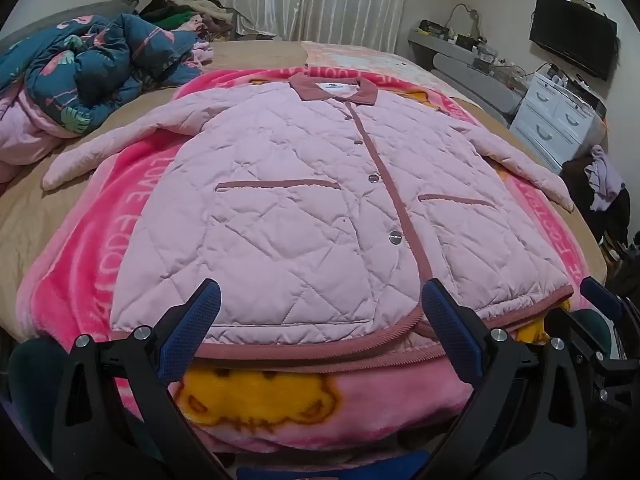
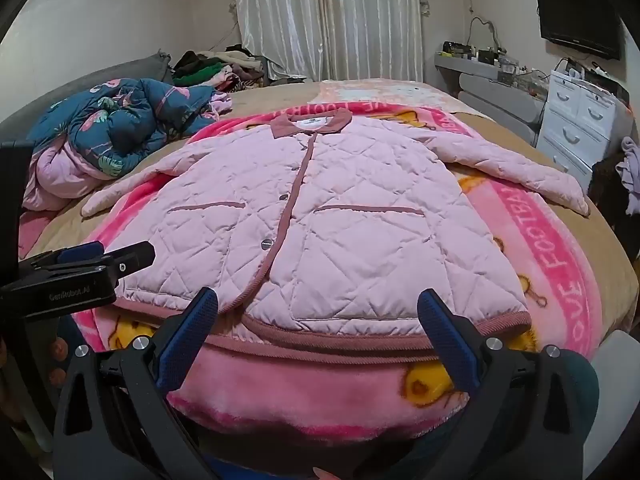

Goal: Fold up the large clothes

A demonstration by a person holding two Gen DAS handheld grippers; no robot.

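Observation:
A pink quilted jacket (image 1: 304,208) lies flat and buttoned on a pink cartoon blanket (image 1: 120,248), collar far, hem near, both sleeves spread out. It also shows in the right wrist view (image 2: 344,224). My left gripper (image 1: 320,312) is open and empty, just above the hem's left half. My right gripper (image 2: 318,312) is open and empty, just above the hem's right half. The left gripper shows at the left edge of the right wrist view (image 2: 100,256); the right gripper's fingers (image 1: 600,296) show at the right edge of the left wrist view.
A crumpled blue floral quilt (image 1: 96,68) lies on the bed at the far left, with piled clothes (image 1: 180,12) behind it. White drawers (image 2: 580,128), a cluttered shelf (image 2: 480,60) and a wall TV (image 2: 576,16) stand to the right. Curtains (image 2: 328,20) hang behind.

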